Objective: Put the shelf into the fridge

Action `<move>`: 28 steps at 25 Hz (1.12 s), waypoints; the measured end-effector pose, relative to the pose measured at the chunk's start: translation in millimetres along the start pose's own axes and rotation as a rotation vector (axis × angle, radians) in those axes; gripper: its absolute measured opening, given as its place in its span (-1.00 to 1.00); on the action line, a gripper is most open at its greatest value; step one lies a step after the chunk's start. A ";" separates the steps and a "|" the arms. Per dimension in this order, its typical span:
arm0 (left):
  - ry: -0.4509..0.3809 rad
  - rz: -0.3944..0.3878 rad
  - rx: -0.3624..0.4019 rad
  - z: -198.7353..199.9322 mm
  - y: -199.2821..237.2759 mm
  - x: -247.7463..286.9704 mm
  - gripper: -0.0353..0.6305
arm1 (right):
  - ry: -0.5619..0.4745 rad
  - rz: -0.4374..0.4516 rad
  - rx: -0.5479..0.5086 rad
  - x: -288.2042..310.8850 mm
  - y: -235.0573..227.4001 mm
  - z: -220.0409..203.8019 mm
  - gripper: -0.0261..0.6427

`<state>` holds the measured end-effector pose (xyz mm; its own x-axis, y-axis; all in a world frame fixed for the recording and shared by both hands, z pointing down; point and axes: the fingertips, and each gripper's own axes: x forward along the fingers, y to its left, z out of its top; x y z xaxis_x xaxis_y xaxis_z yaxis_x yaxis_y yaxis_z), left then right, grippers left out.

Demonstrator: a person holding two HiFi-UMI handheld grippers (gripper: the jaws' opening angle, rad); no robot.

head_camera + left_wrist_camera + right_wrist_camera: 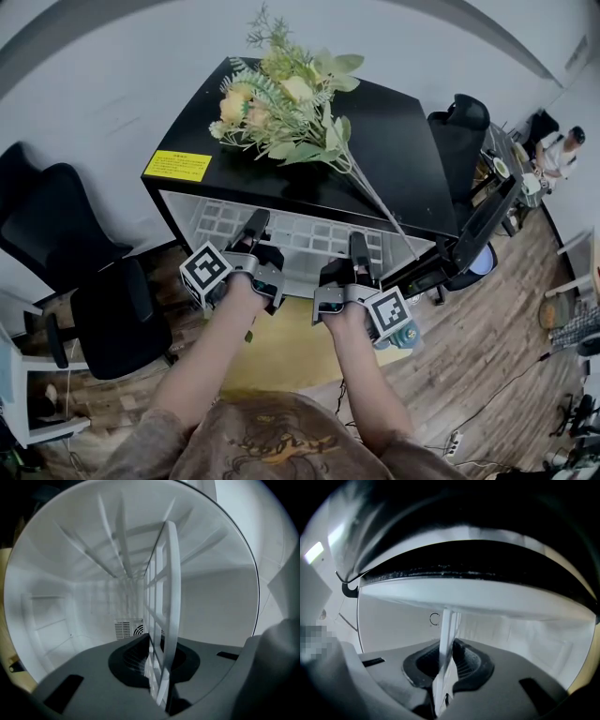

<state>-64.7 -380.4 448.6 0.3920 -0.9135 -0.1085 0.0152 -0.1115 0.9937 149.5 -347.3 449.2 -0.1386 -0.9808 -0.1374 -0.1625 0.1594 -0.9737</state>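
- In the head view, the black top of the fridge (pixel 394 122) and the flowers (pixel 281 103) on it hide the back of the shelf (pixel 309 234).
- The left gripper (pixel 254 227) and right gripper (pixel 359 247) each clamp the shelf's front edge, at the fridge's mouth.
- The fridge walls stand close beside the shelf, and the door (pixel 483 225) is open.

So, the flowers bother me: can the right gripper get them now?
Probably not yet: the right gripper is shut on the shelf, though nothing covers the flowers.

Yellow sticker (pixel 177 166) on fridge (pixel 394 141) top, txt not legible.
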 end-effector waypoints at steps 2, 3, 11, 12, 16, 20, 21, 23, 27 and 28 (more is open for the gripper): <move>0.002 0.000 0.001 0.7 0.5 2.6 -0.73 | -0.004 0.000 -0.001 1.1 -0.1 0.1 -0.84; 0.005 0.004 0.005 1.1 0.9 5.1 -0.73 | -0.007 0.000 0.000 1.7 0.2 0.2 -0.84; 0.010 0.004 0.031 1.9 0.2 13.2 -0.74 | -0.017 0.003 -0.007 5.1 0.2 -0.2 -0.86; 0.011 0.004 0.031 1.7 0.2 13.8 -0.74 | -0.021 0.004 -0.008 5.3 0.2 0.4 -0.86; 0.011 0.006 0.030 2.1 0.5 15.7 -0.74 | -0.037 -0.003 0.001 7.1 -1.0 1.2 -0.86; 0.012 0.004 0.030 3.3 1.2 19.4 -0.74 | -0.049 -0.004 0.006 10.6 -1.8 2.4 -0.86; 0.012 0.003 0.030 3.5 1.2 20.3 -0.74 | -0.052 -0.004 0.007 11.4 -2.0 2.6 -0.87; 0.013 0.003 0.029 3.7 1.6 21.6 -0.74 | -0.059 -0.005 0.010 12.4 -2.3 2.8 -0.87; 0.016 -0.002 0.033 3.4 0.0 21.6 -0.74 | -0.071 0.000 0.013 12.3 -1.8 2.8 -0.87; 0.016 -0.003 0.035 3.6 0.0 21.4 -0.74 | -0.071 0.002 0.012 12.3 -1.6 2.7 -0.87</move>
<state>-59.6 -401.4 446.3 0.4064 -0.9070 -0.1102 -0.0156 -0.1275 0.9917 150.7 -359.9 448.6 -0.0690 -0.9860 -0.1516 -0.1502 0.1605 -0.9756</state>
